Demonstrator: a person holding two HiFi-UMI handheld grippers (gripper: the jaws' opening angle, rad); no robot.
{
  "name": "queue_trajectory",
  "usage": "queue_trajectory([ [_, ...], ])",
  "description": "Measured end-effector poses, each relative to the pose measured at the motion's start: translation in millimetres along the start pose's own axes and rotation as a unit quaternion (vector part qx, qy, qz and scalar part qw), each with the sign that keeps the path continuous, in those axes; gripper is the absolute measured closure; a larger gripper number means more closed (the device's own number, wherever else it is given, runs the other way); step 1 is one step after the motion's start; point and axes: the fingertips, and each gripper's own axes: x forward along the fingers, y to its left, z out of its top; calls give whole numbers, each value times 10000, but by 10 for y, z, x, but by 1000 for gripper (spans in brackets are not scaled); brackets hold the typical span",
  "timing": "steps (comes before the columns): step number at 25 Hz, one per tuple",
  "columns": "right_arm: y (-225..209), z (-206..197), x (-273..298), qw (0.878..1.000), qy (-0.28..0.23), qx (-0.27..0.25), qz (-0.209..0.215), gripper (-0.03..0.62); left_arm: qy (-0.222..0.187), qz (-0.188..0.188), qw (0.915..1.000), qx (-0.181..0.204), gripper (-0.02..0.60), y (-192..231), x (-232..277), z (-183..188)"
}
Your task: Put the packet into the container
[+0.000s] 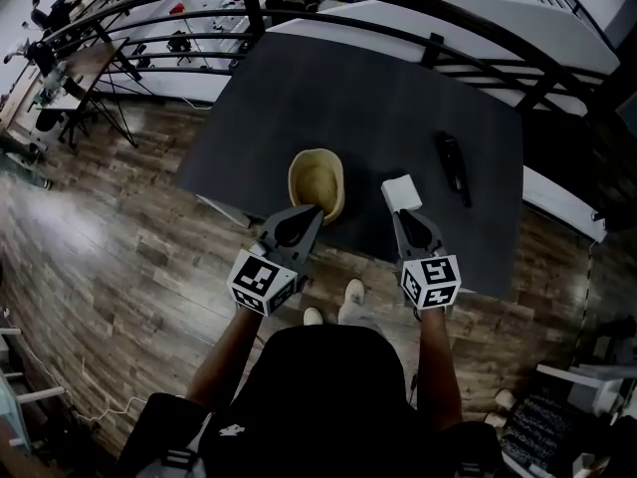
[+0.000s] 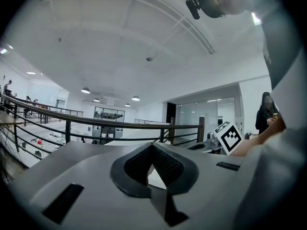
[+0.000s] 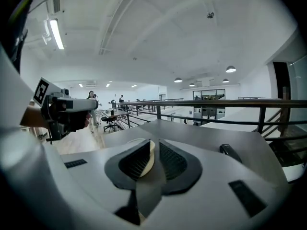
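Observation:
A white packet (image 1: pixel 401 193) sticks out forward from the tip of my right gripper (image 1: pixel 405 213), just above the near part of the dark table (image 1: pixel 378 98). In the right gripper view the right gripper (image 3: pixel 152 143) is shut on a thin cream sheet, the packet (image 3: pixel 150 159). The container, a round woven basket (image 1: pixel 317 181), stands on the table to the left of the packet. My left gripper (image 1: pixel 299 213) hovers at the basket's near rim. In its own view the left gripper (image 2: pixel 152 146) has its jaws meeting at the tips, with nothing between them.
A slim black device (image 1: pixel 453 165) lies on the table right of the packet and shows again as the black device (image 3: pixel 231 153). A black railing (image 1: pixel 398 8) runs along the table's far side. The table's near edge is right by both grippers, with wood floor (image 1: pixel 119 247) below.

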Motion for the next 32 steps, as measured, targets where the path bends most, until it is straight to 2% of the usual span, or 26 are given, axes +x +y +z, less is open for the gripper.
queue_trajectory([
  [1, -60, -45, 63, 10000, 63, -7, 25, 520, 9, 31, 10000, 17, 577, 19, 45, 5],
  [6, -343, -293, 342, 9990, 454, 12, 36, 407, 81, 58, 9999, 68, 577, 18, 246, 5],
  [11, -622, -657, 661, 9948, 1014, 78, -40, 185, 144, 44, 9997, 197, 577, 11, 389, 58],
  [14, -807, -970, 850, 9894, 1433, 114, -202, 110, 182, 92, 9995, 256, 577, 39, 425, 61],
  [16, -934, -1158, 949, 9850, 1681, 174, -359, 88, 193, 130, 9994, 273, 577, 58, 434, 67],
  [23, -1181, -1673, 1155, 9683, 2376, 370, -672, 69, 234, 285, 9989, 275, 577, 116, 422, 62],
  [32, -1293, -1671, 1292, 9639, 2544, 406, -669, 69, 292, 502, 9981, 225, 577, 188, 431, 21],
])
